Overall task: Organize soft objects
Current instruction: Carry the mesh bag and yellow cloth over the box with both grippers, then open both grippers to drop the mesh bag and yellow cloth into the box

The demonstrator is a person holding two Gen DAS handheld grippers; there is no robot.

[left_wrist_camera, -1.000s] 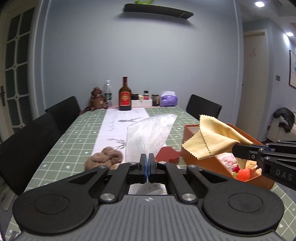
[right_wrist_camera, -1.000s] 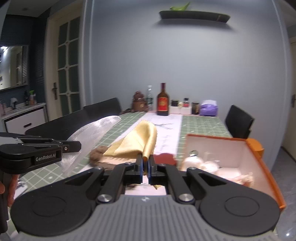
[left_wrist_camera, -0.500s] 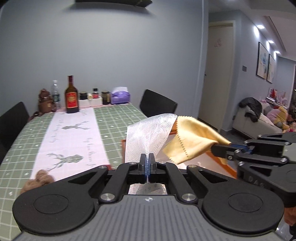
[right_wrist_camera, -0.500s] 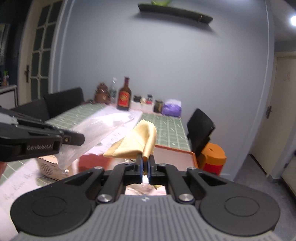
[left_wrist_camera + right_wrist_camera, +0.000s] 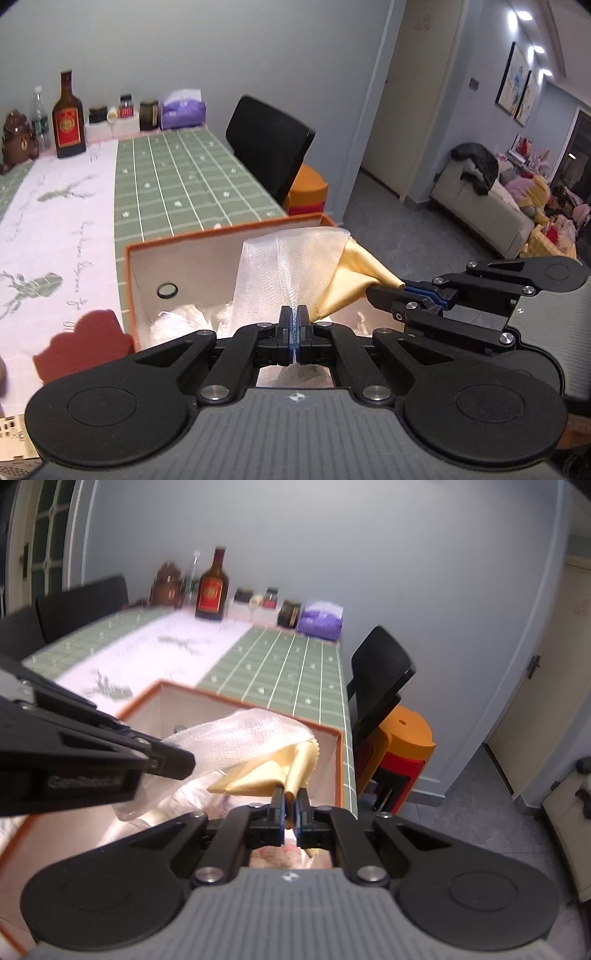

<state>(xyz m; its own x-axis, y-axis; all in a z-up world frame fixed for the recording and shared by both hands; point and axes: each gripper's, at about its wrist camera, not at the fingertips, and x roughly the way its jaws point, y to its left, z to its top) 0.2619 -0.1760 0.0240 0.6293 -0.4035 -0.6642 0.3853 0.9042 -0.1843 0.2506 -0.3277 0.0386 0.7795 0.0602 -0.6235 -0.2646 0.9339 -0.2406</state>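
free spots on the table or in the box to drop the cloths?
Bare: green tablecloth between orange box and far jars; white runner beyond red sponge. Box floor crowded with white soft items; its left wall side looks freest.

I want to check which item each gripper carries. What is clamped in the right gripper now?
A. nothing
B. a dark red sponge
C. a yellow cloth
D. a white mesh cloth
C: in the right wrist view the right gripper is shut on the yellow cloth, while the left gripper pinches the white mesh cloth over the orange box.
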